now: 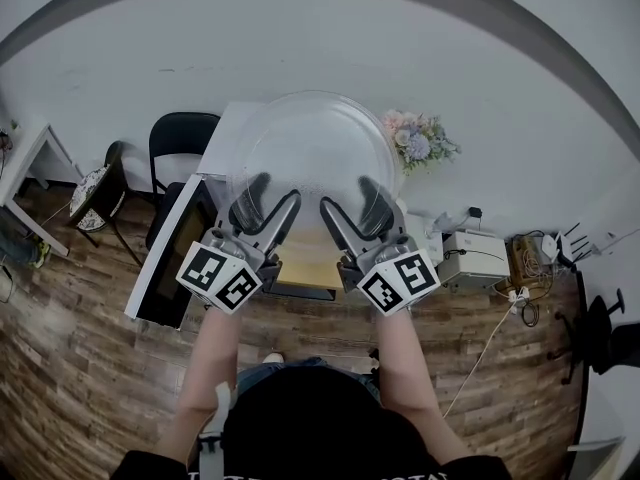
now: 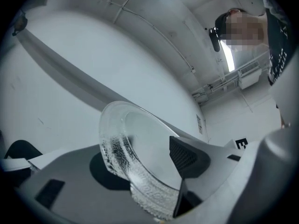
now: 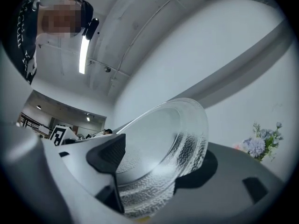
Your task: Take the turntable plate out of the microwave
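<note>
The clear glass turntable plate is up in the air above the microwave, carried at its near rim by both grippers. On my left gripper one dark finger shows through the glass from underneath and the other lies over the rim. The right gripper mirrors it. In the left gripper view the plate slants across the wide-set jaws of the left gripper, rim against both pads. The right gripper view shows the plate wedged the same way in the right gripper.
The microwave's door hangs open to the left, below the plate. A black chair stands at the back left and a bunch of flowers at the back right. A white box and cables lie on the wood floor to the right.
</note>
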The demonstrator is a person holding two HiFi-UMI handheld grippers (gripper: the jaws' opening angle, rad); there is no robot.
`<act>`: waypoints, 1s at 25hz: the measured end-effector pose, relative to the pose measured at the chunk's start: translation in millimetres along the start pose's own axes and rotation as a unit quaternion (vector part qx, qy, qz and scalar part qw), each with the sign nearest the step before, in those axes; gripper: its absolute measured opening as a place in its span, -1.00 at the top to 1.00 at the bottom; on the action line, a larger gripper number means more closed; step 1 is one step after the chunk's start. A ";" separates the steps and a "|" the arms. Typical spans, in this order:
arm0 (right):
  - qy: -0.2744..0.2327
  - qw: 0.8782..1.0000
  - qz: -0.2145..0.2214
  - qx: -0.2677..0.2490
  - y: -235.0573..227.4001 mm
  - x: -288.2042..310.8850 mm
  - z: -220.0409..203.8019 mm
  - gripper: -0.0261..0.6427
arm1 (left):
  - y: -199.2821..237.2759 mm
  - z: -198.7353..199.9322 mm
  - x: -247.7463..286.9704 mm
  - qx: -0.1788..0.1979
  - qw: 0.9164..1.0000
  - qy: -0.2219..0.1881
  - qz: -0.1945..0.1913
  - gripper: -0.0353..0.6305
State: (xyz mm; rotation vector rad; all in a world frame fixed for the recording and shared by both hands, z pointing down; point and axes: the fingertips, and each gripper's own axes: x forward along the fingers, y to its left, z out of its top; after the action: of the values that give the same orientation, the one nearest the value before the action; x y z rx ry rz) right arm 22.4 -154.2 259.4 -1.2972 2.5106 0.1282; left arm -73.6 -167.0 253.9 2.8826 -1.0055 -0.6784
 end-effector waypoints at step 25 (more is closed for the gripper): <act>-0.017 0.999 -0.019 -0.024 -0.9 17.6 19.3 -0.09 | 7.8 22.1 14.8 0.022 1.000 -0.008 -0.016 0.12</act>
State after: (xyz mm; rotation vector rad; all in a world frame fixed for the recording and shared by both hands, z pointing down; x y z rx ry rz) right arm 18.1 -164.2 235.7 -1.3484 2.4664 0.2010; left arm -76.8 -179.2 229.2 2.9419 -0.9910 -0.6919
